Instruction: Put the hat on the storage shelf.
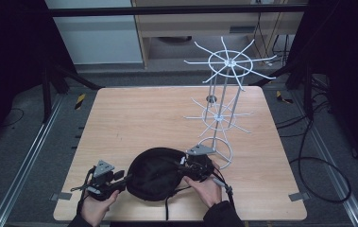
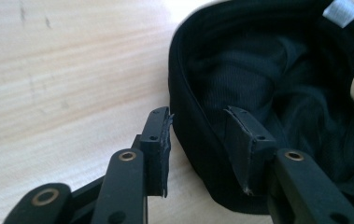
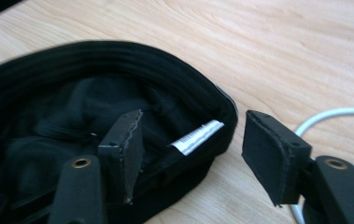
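Note:
A black cap (image 1: 155, 172) lies upside down on the wooden table (image 1: 134, 113) near its front edge, its hollow facing up. My left gripper (image 1: 122, 182) is at the cap's left rim (image 2: 188, 126), open, one jaw outside the rim and one inside the hollow. My right gripper (image 1: 186, 166) is at the cap's right rim (image 3: 221, 109), open too, straddling the edge with one jaw inside and one outside. A white label (image 3: 197, 136) is sewn inside the cap next to the right jaws. A hand holds each gripper.
A white wire display stand (image 1: 224, 99) with two tiers of radiating hooks rises at the table's right, its ring base (image 1: 224, 151) just behind my right gripper. Part of that white ring (image 3: 324, 119) shows in the right gripper view. A strap (image 1: 167, 208) trails toward the front edge.

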`<act>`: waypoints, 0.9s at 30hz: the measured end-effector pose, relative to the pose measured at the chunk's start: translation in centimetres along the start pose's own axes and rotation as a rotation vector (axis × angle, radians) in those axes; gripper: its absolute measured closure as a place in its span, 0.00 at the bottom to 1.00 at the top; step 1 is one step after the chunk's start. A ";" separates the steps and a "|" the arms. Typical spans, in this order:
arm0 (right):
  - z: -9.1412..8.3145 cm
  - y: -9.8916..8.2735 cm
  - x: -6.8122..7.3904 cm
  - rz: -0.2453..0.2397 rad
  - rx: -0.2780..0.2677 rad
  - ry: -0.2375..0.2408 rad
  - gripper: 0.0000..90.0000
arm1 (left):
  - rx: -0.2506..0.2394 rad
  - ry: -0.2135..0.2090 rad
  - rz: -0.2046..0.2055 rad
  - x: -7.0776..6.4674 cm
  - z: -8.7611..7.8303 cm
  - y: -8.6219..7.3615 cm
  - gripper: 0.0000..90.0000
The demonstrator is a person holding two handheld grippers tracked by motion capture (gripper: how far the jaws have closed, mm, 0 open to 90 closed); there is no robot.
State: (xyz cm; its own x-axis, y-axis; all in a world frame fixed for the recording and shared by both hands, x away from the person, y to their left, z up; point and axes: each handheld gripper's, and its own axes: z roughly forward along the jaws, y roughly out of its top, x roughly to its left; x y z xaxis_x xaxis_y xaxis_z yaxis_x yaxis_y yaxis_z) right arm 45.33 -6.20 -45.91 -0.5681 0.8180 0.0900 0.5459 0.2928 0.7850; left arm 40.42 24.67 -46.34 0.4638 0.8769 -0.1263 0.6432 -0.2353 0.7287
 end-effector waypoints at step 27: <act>-1.0 -0.2 0.8 -0.055 -0.101 0.093 0.90 | 0.047 0.020 -0.032 0.7 1.7 -0.2 0.88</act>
State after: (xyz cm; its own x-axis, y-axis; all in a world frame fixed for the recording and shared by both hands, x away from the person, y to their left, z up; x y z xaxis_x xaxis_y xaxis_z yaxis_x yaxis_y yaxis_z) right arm 44.13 -6.08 -45.34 -0.6526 0.7513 0.0981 0.4502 0.2803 0.8478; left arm 41.64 24.59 -47.70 0.4304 0.8925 -0.1347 0.6855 -0.2262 0.6920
